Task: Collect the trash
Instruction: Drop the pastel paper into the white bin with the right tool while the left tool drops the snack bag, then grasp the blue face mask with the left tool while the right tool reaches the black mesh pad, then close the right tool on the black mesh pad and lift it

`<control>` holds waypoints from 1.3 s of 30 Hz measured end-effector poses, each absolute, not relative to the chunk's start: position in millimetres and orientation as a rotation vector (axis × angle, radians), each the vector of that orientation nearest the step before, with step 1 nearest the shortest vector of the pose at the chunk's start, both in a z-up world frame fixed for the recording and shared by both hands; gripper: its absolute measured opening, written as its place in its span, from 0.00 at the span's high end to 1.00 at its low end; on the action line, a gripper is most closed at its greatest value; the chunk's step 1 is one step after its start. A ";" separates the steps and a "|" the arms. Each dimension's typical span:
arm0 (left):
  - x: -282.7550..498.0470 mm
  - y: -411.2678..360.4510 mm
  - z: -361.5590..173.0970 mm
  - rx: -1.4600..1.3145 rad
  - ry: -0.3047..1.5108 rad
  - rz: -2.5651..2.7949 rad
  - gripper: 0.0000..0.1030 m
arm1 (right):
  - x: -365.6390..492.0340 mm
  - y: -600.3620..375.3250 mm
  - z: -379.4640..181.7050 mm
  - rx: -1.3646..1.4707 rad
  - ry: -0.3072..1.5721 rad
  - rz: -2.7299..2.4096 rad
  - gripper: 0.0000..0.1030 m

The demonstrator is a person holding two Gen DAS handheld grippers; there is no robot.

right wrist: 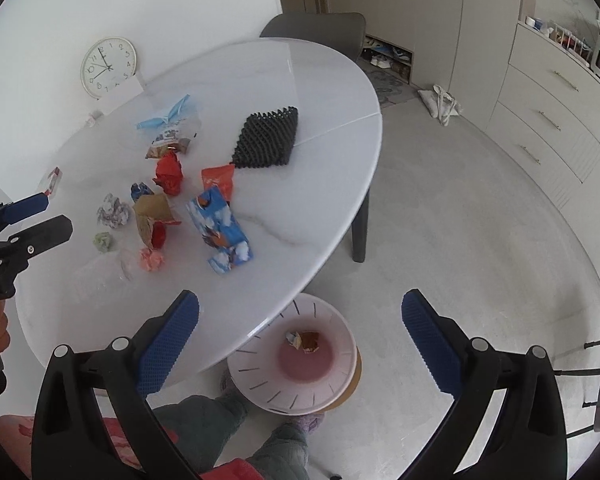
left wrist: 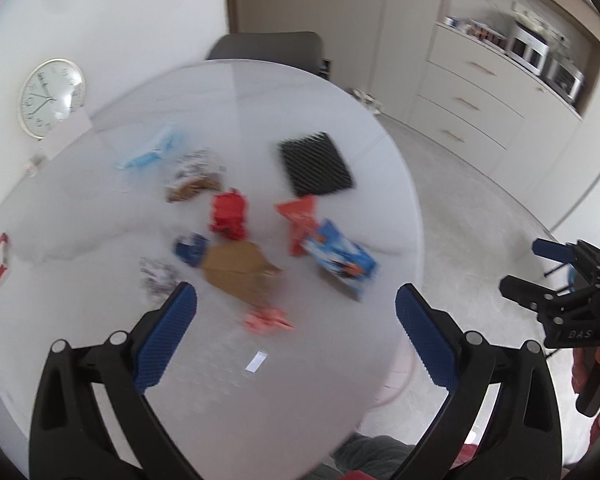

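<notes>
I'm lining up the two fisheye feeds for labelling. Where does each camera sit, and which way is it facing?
Left wrist: on the left gripper, above the round white table, facing its litter; blurred; right gripper at right edge.
Right wrist: on the right gripper, over the table edge, facing the pink-and-white bin on the floor; left gripper and the person's legs show.
Shared: blue carton, black ridged mat, wall clock.

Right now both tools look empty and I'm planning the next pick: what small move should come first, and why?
Probably lower the open left tool onto the pink crumpled wrapper. It lies nearest the table's near edge, apart from the blue carton, and the bin below already holds some trash.
</notes>
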State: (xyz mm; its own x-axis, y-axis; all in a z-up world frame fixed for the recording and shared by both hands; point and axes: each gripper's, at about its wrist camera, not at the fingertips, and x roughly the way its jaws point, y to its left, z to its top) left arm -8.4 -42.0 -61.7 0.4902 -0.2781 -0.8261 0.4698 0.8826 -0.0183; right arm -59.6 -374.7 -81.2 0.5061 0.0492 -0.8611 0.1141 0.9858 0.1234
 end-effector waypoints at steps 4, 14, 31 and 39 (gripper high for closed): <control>42.2 -4.8 -56.6 0.215 0.923 -0.396 0.07 | -13.7 -356.1 -82.4 0.184 1.029 -0.012 0.02; 215.4 48.5 -102.6 0.401 0.859 -0.347 0.07 | 122.8 -330.6 -123.9 0.266 1.085 -0.079 0.02; 380.5 32.7 -227.6 0.534 0.990 -0.537 0.97 | 200.2 -377.7 -201.1 0.441 1.203 -0.234 0.25; 357.8 41.6 -185.4 0.435 0.928 -0.575 0.98 | 205.2 -386.4 -212.1 0.507 1.197 -0.237 0.82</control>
